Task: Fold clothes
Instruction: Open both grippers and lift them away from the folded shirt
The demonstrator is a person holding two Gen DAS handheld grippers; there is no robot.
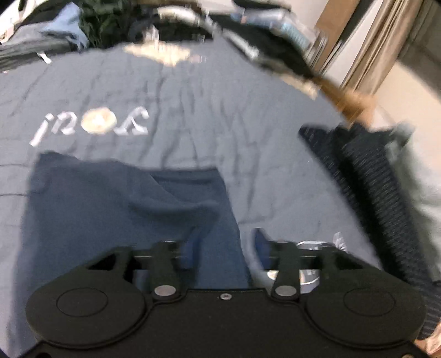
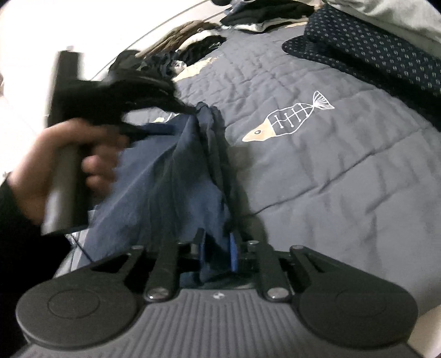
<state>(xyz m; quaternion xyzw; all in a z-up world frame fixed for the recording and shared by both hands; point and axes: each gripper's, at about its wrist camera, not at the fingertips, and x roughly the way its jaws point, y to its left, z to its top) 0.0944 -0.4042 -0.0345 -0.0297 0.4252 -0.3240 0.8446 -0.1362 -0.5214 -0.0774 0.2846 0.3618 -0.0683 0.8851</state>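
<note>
My right gripper point(image 2: 216, 249) clamps the navy garment point(image 2: 171, 176), stretched lengthwise away toward my left gripper point(image 1: 224, 245), which hangs released above its flat part.

Garment: navy cloth point(image 1: 124, 198) lying flat on the quilt point(image 1: 193, 115).
Left gripper point(image 1: 224, 247): jaws apart over the cloth's right edge (blurred).
Far edge: heaped clothes point(image 1: 82, 24).

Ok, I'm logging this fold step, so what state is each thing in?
navy garment: bunched, partly lifted off the quilt
right gripper: fingers closed on the navy garment
left gripper: fingers apart, nothing pinched
quilt: spread flat, wrinkled
patterned dark cloth: folded, lying on the quilt
</note>
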